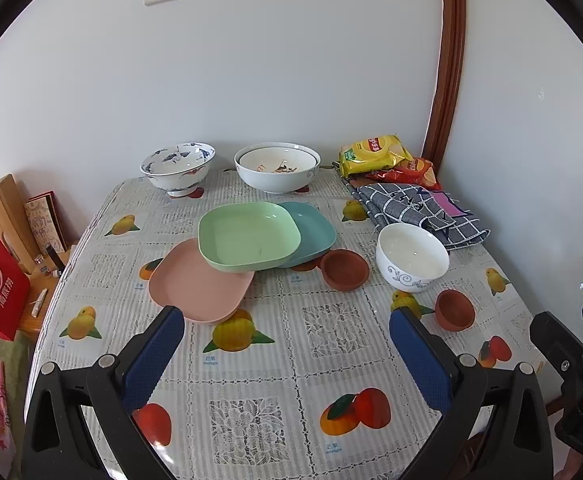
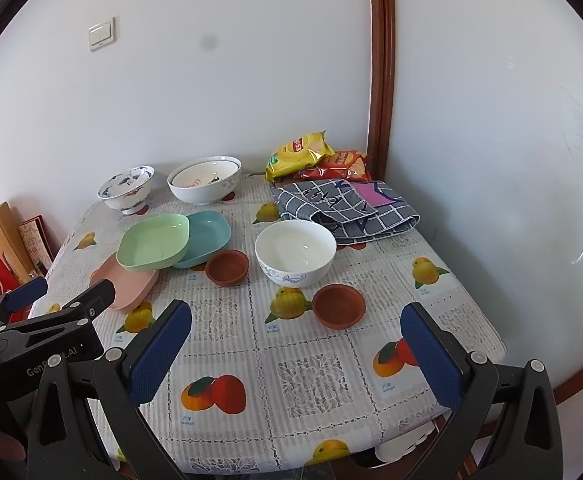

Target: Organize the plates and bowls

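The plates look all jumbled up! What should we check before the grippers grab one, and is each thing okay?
1. Left gripper open and holding nothing: ok.
2. Right gripper open and holding nothing: ok.
3. Green plate on top of the pile, nothing on it: ok.
4. Green plate lying flat: not ok, it rests tilted across the pink plate and teal plate.
5. Room beside the pile: not ok, a small brown bowl sits right next to the teal plate.
6. Plates clean and dry: cannot tell.
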Demonstrator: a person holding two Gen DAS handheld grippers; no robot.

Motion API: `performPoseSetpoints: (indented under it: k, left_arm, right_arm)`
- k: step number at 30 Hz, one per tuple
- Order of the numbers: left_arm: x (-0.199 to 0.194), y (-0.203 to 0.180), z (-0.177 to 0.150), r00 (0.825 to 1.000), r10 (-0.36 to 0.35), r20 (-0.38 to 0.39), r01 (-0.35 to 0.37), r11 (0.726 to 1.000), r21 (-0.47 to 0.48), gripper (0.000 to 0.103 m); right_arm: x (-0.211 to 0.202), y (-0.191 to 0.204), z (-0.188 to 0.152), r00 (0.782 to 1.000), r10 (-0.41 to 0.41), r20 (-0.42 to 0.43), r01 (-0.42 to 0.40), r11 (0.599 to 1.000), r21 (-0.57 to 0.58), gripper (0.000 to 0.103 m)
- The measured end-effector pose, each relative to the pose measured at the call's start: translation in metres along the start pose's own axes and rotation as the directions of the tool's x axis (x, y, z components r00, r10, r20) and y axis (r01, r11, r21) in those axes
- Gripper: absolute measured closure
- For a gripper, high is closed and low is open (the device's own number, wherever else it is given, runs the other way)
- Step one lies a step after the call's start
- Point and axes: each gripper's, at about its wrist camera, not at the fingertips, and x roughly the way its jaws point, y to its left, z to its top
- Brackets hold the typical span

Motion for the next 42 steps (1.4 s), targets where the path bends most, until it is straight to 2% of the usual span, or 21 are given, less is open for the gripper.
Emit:
performPoseSetpoints:
  k: [21,32,38,42]
  left_arm:
    - [0.006,0.011,0.012,1.0,-0.001,-0.019,0.001,1.0,-0.006,0.0]
    - [0.022,0.028,0.034,0.999,0.03,-0.013,-0.03,0.999,-0.033,0.0]
    - [0.04,0.039,0.05,0.999,0.045,-0.023,-0.046,0.998,-0.033,0.0]
    - [0.054,0.049,0.058,0.999,0.044,-0.029,-0.046,0.997,-0.054,0.0]
  right_arm:
    - [0.01,0.015,0.014,1.0,-0.005,0.001,0.005,1.0,-0.027,0.0]
    - [0.04,0.031,0.029,0.999,0.04,-0.026,-0.041,0.998,-0.044,0.0]
    - [0.063,0.039,0.044,0.99,0.127,-0.069,-0.127,0.992,0.001,0.0]
    - [0.073,0.047,0.055,0.99,0.125,-0.063,-0.125,0.992,0.002,0.0]
